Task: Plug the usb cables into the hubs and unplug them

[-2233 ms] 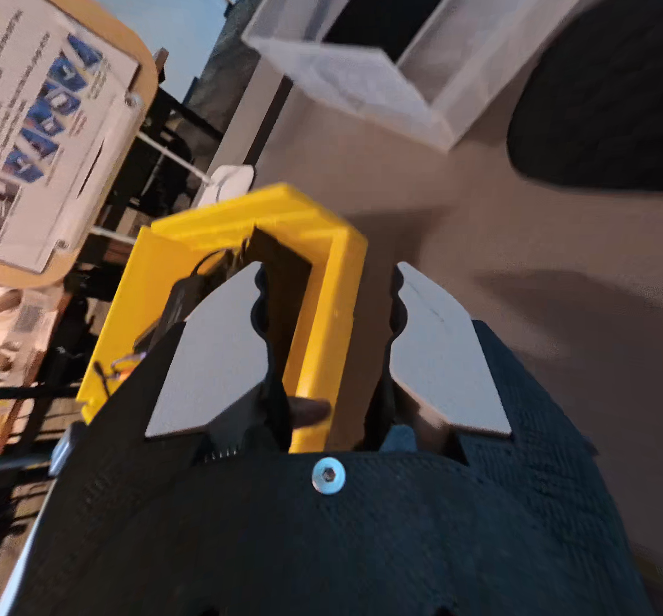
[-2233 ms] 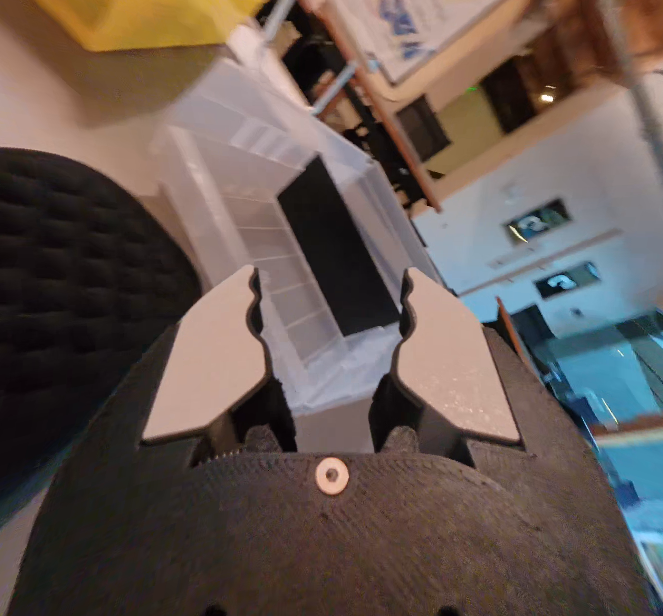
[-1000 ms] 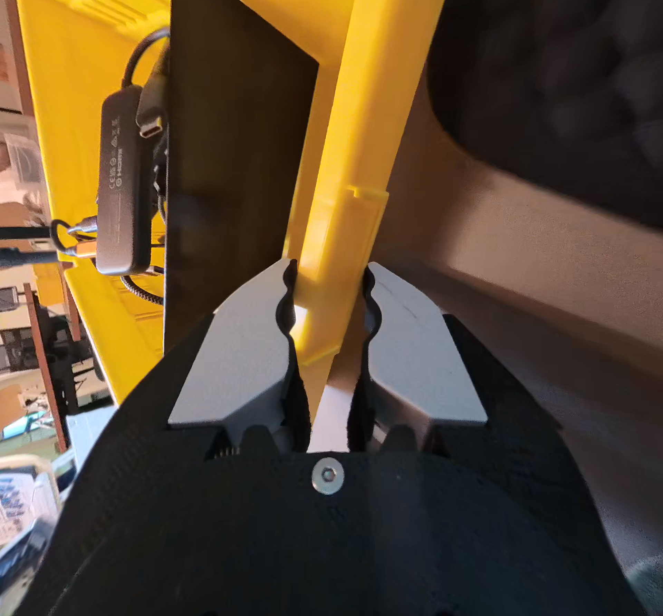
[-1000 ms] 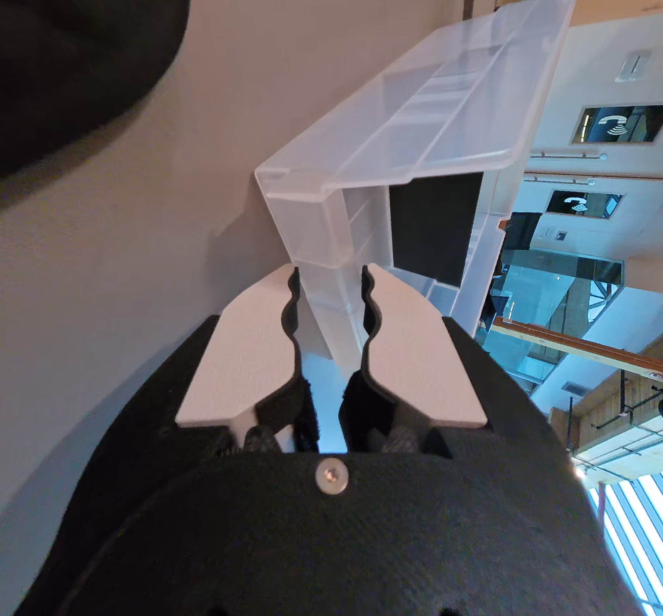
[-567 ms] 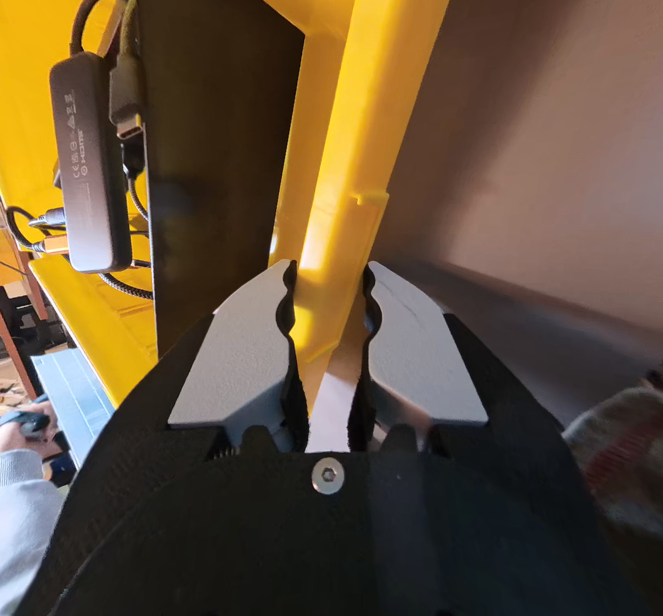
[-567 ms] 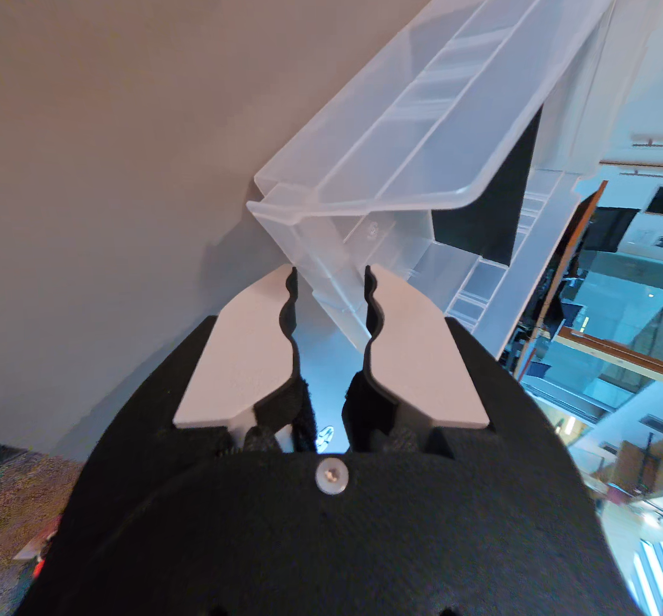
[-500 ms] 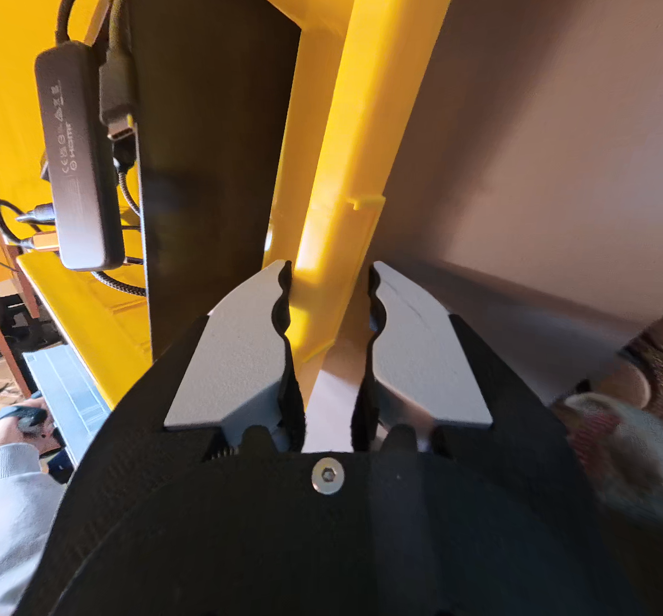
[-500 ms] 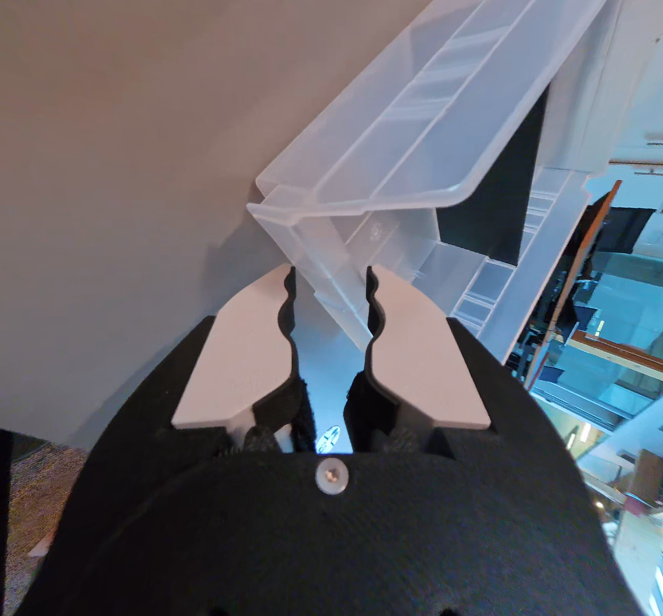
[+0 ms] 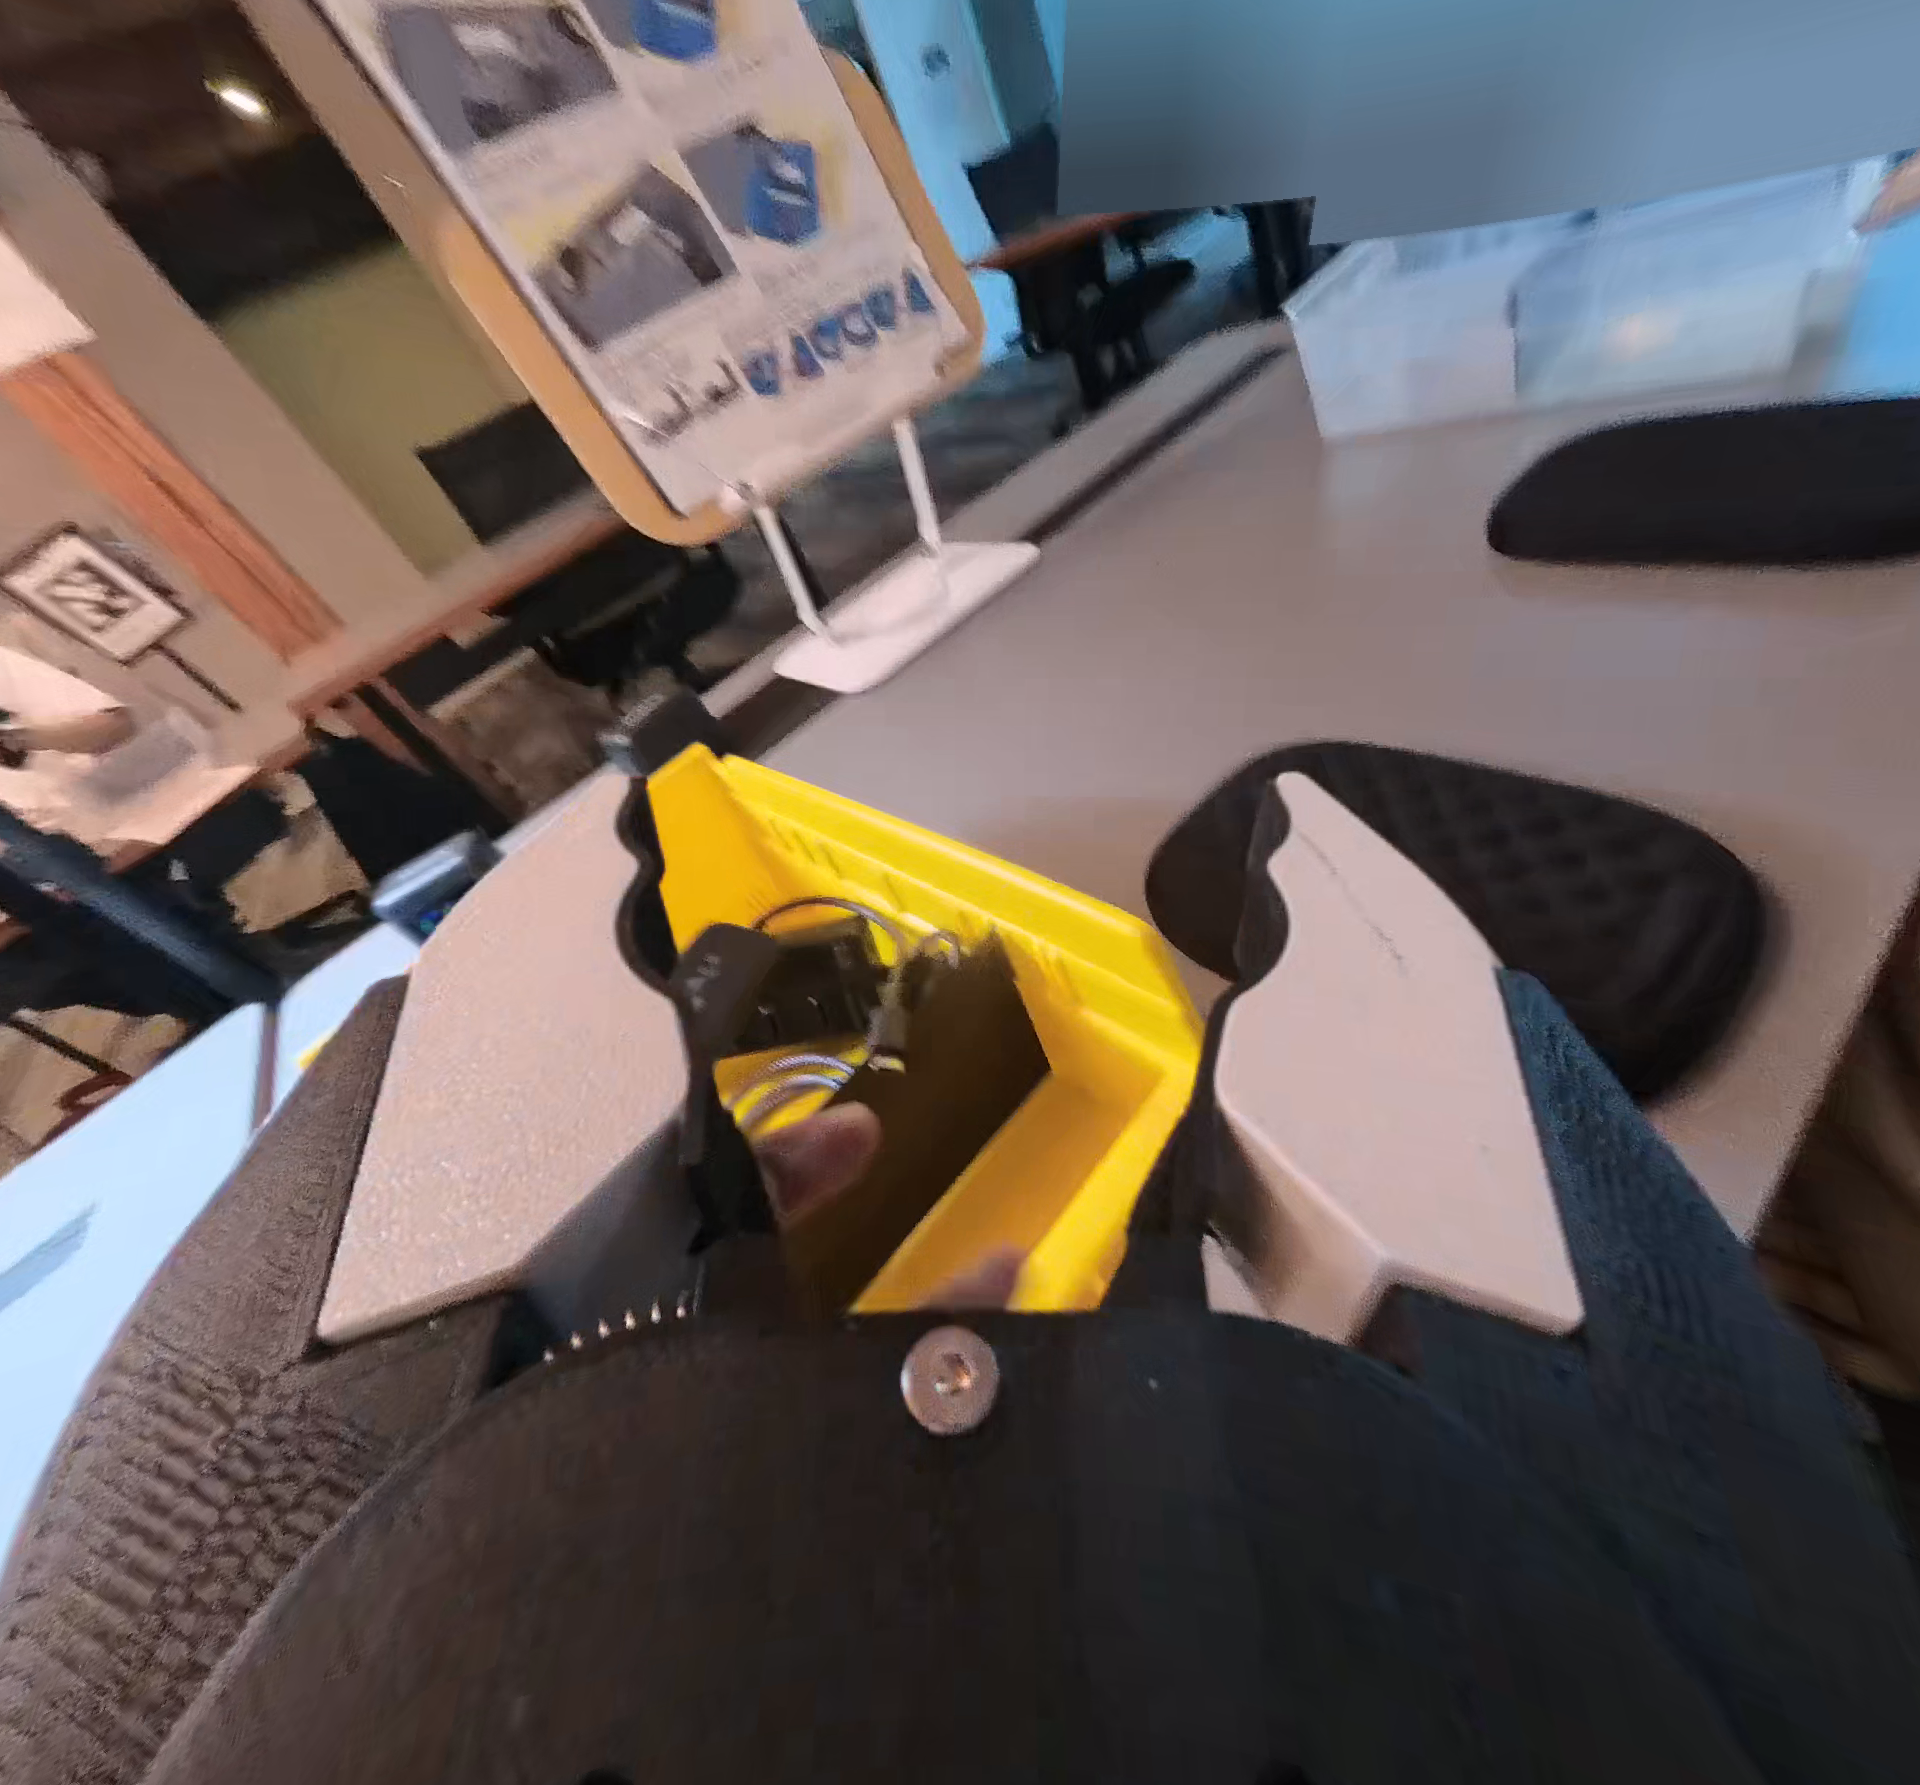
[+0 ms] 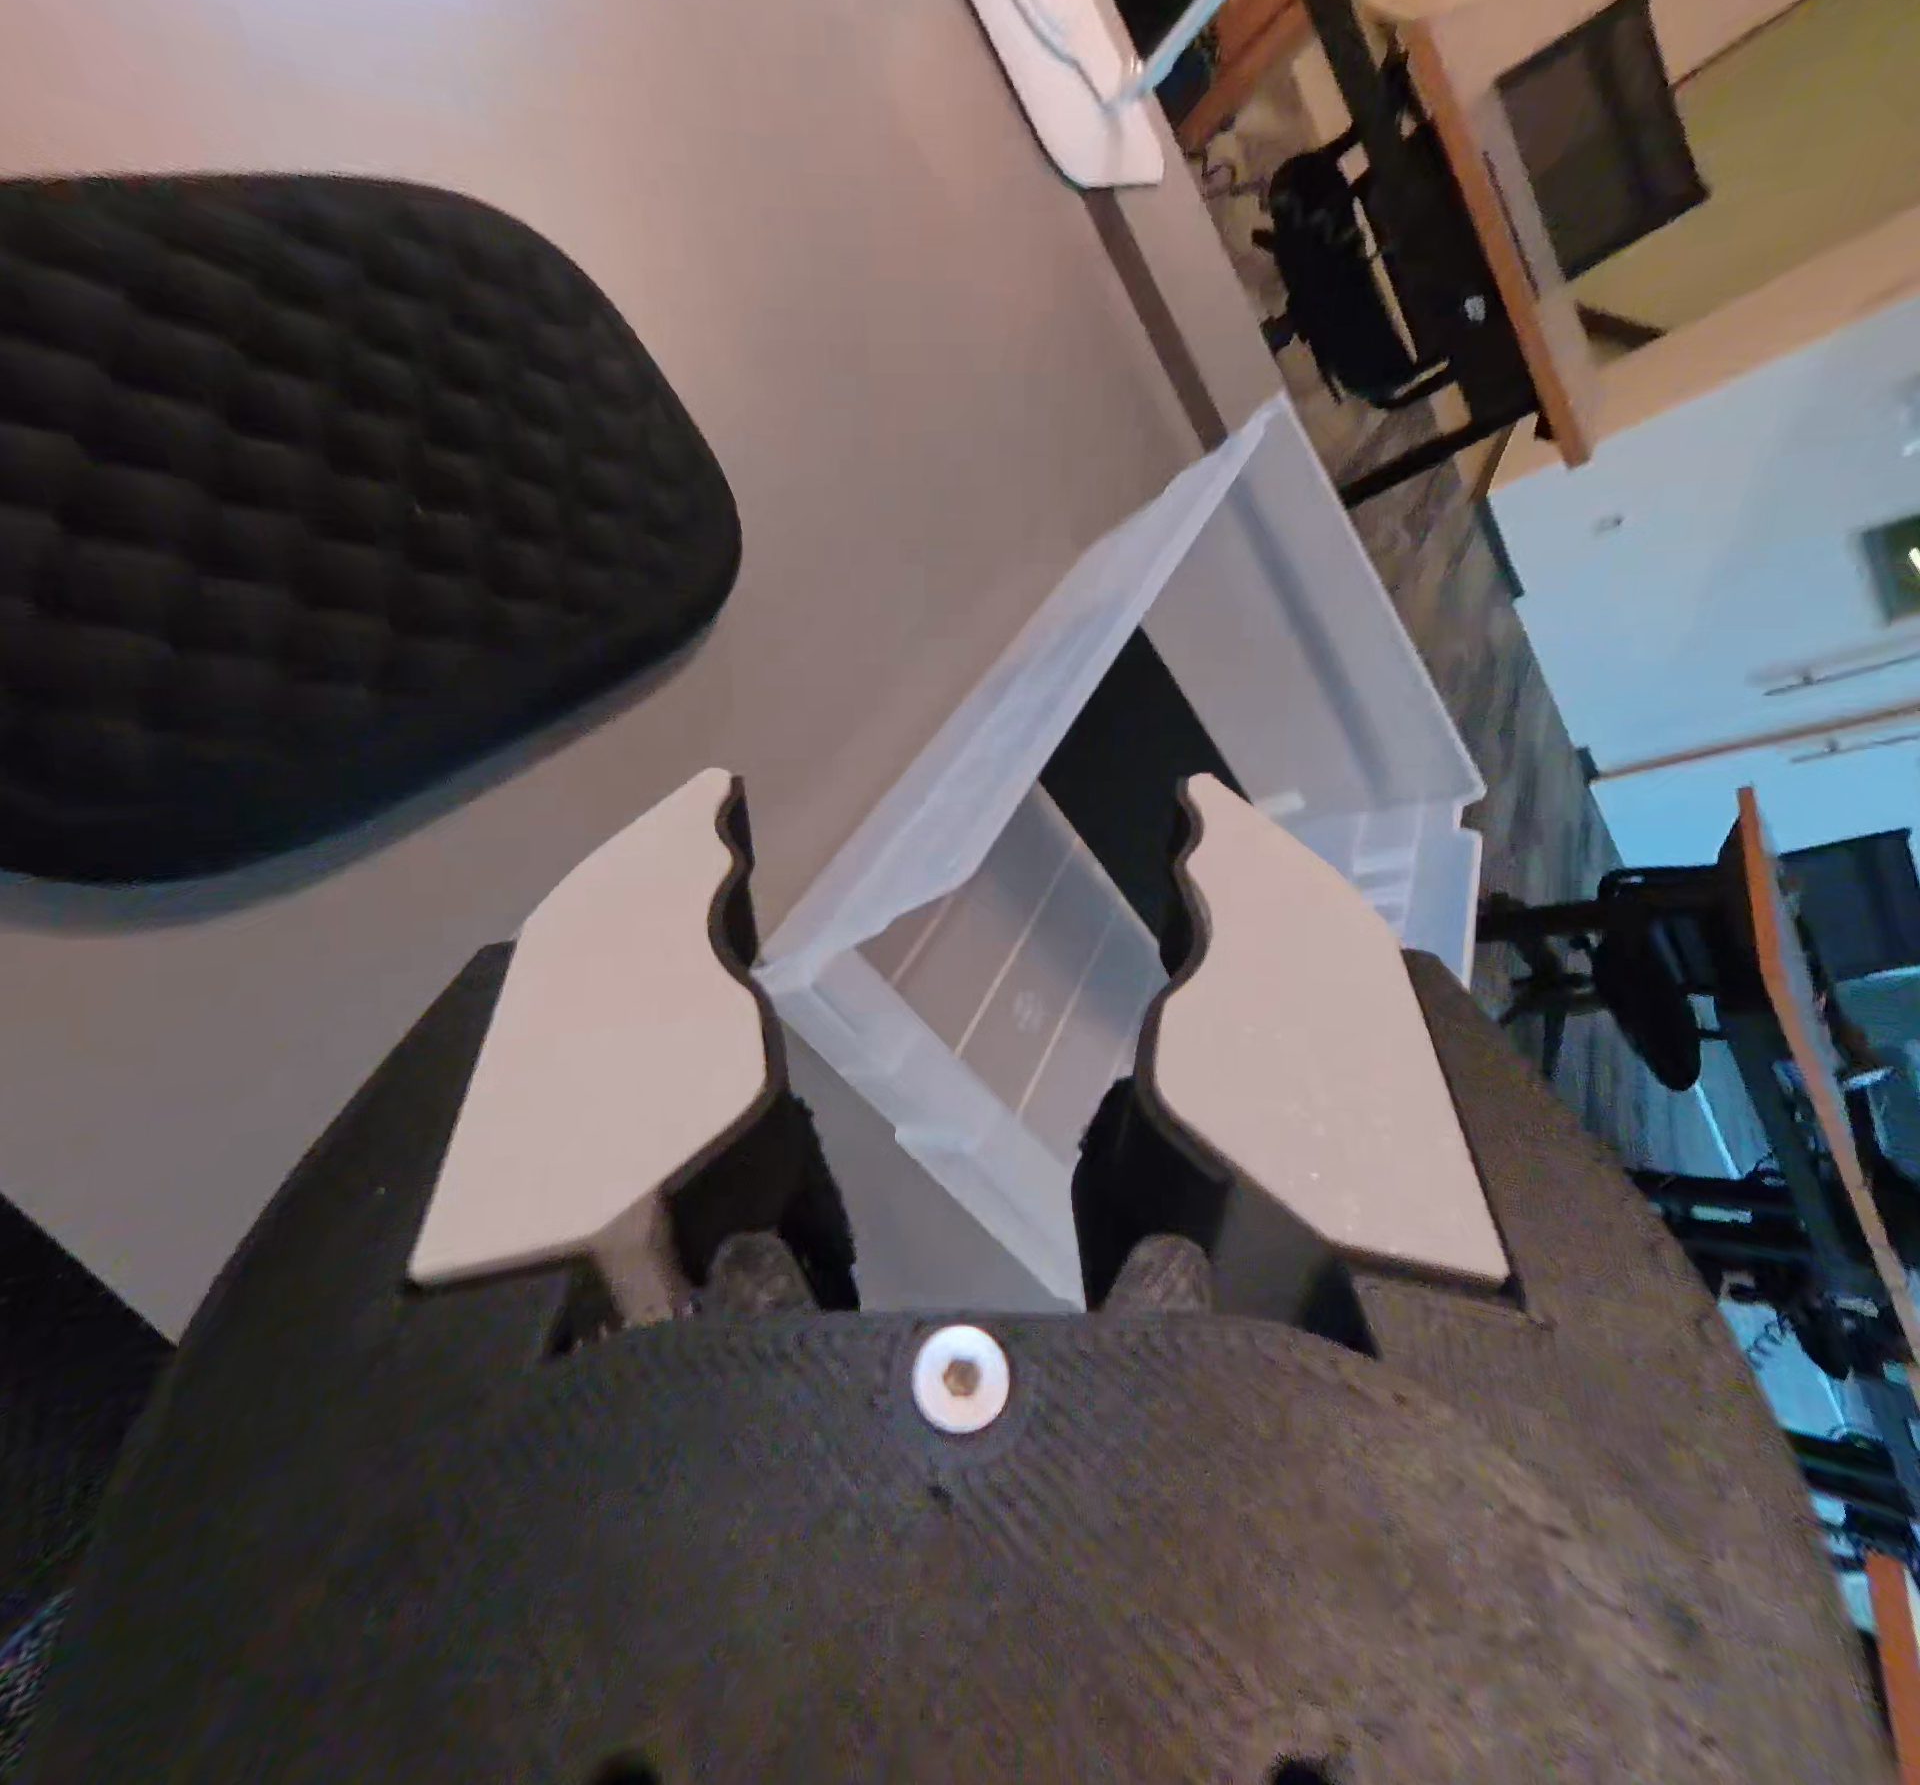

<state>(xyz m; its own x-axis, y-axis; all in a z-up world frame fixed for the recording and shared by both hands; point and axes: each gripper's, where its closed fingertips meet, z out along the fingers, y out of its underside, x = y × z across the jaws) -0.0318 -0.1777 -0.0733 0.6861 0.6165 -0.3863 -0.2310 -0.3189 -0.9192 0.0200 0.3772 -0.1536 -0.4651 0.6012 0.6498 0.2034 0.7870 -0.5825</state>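
Note:
A yellow bin sits on the grey table right in front of my left gripper, which is open and empty with one finger on each side of the bin's near corner. Inside the bin are a black USB hub, a coil of cables and a black divider. My right gripper is open and empty above the near end of a clear plastic bin. That bin holds only a black divider that I can see.
A black textured pad lies right of the yellow bin and a second one lies farther back. One pad shows left of the clear bin. A sign board on a white stand is at the table's far edge. Spacing between my two grippers at the tips: around 55 cm. The left tips stand about 20 cm off the black USB hub.
Both grippers were shut on bin walls with the bins tipped up. Now both have opened and let go, and the yellow and clear bins rest on the table.

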